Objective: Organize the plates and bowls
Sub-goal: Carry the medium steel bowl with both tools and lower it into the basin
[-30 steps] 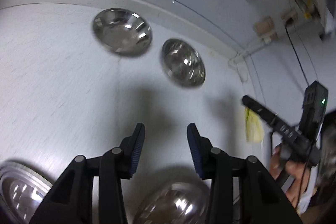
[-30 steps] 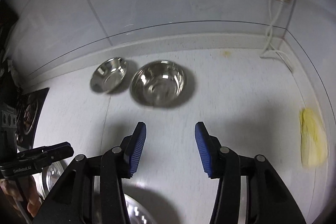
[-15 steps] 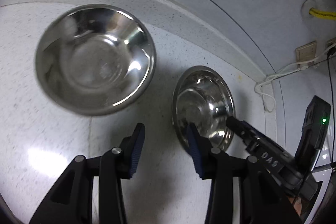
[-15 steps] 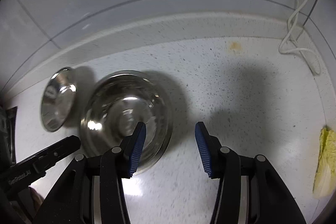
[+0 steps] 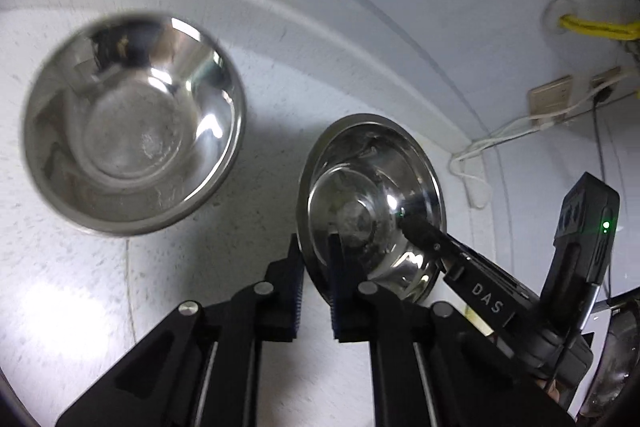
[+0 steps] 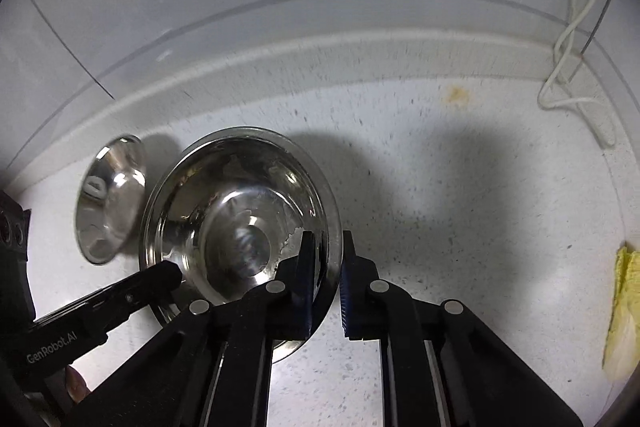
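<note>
Both grippers had just closed on opposite rims of 1 steel bowl (image 6: 240, 223) resting on the speckled countertop (image 6: 460, 227): the left gripper (image 5: 316, 263) clamped its left rim, the right gripper (image 6: 326, 267) its right. A second bowl (image 5: 132, 123) sat beside it; lifting could follow.

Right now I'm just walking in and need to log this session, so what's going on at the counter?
A person is working with two hand-held tongs on a speckled white counter. Both have just closed on the same steel bowl: the left tongs pinch its rim on one side, the right tongs pinch the opposite side. A second steel bowl sits beside it, untouched. A yellow cloth lies off towards the counter's edge.
</note>
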Tool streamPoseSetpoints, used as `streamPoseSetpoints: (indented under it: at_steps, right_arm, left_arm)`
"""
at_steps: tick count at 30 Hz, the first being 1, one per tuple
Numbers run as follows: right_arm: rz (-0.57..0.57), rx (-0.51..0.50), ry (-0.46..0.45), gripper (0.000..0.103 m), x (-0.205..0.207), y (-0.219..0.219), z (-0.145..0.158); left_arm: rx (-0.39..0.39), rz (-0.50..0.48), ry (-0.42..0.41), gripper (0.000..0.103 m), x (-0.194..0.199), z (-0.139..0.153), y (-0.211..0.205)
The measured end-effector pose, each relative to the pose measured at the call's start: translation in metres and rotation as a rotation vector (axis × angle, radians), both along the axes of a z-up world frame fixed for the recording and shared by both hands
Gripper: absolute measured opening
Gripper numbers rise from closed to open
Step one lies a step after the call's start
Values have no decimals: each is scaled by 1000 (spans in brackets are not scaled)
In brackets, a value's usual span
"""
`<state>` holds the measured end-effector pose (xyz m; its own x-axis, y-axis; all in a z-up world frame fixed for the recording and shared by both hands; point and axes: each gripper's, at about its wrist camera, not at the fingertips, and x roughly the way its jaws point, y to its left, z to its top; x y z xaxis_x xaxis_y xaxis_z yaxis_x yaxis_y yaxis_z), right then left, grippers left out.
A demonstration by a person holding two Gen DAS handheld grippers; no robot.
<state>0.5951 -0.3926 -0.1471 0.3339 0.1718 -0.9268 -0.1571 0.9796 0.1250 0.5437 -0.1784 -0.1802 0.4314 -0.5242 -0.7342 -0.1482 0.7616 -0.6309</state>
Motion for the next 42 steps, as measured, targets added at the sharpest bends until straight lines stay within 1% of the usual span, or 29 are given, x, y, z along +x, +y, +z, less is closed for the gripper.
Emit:
streamPoseSetpoints:
  at_steps: [3, 6, 10, 11, 12, 13, 16, 19, 20, 23, 24, 26, 27, 29, 31, 33, 35, 37, 39, 42]
  right_arm:
    - [7, 22, -40, 10, -7, 1, 27]
    - [16, 39, -101, 10, -24, 0, 67]
    - [28, 64, -191, 10, -59, -1, 126]
    - [32, 70, -210, 10, -70, -3, 138]
    - [40, 71, -235, 10, -86, -5, 153]
    - [46, 65, -258, 10, -99, -6, 165]
    - [66, 62, -318, 10, -146, -8, 195]
    - [77, 74, -359, 10, -197, -11, 220]
    - [77, 74, -366, 10, -213, -13, 224]
    - [85, 70, -368, 10, -253, -10, 223]
    - [90, 72, -355, 10, -269, -11, 218]
    - [102, 69, -320, 11, -286, -15, 205]
    - [105, 63, -304, 11, -297, -17, 204]
    - [109, 54, -246, 11, -307, -22, 181]
    - [104, 70, -182, 11, -310, -29, 156]
    - [100, 84, -104, 11, -313, -34, 123]
    - [100, 73, -46, 11, -314, -37, 96]
    - [96, 86, 13, 11, -314, -39, 70]
    - [99, 91, 57, 11, -308, -42, 47]
    - [104, 92, 98, 11, -315, -41, 30]
  left_arm:
    - [-13, 18, -39, 10, -19, 34, 7]
    - [-34, 27, -80, 10, -44, 67, 12]
    - [-49, 38, -137, 10, -83, 114, 19]
    - [-52, 40, -155, 10, -98, 129, 21]
    - [-55, 39, -168, 10, -103, 140, 12]
    - [-59, 39, -180, 10, -113, 149, 13]
    - [-76, 18, -225, 10, -157, 177, 13]
    - [-99, -25, -241, 10, -199, 188, 8]
    - [-105, -37, -236, 10, -211, 188, 8]
    - [-120, -71, -194, 10, -246, 177, 4]
    - [-112, -80, -175, 10, -258, 170, 3]
    - [-98, -93, -138, 10, -274, 154, 0]
    - [-89, -102, -114, 10, -282, 143, -2]
    - [-57, -116, -77, 10, -293, 123, -8]
    - [-25, -131, -34, 10, -301, 100, -14]
    - [-9, -135, 33, 10, -308, 71, -17]
    - [23, -136, 71, 10, -312, 47, -22]
    - [42, -132, 107, 10, -314, 27, -25]
    - [53, -123, 132, 10, -316, 17, -26]
    - [80, -136, 136, 10, -320, 8, -31]
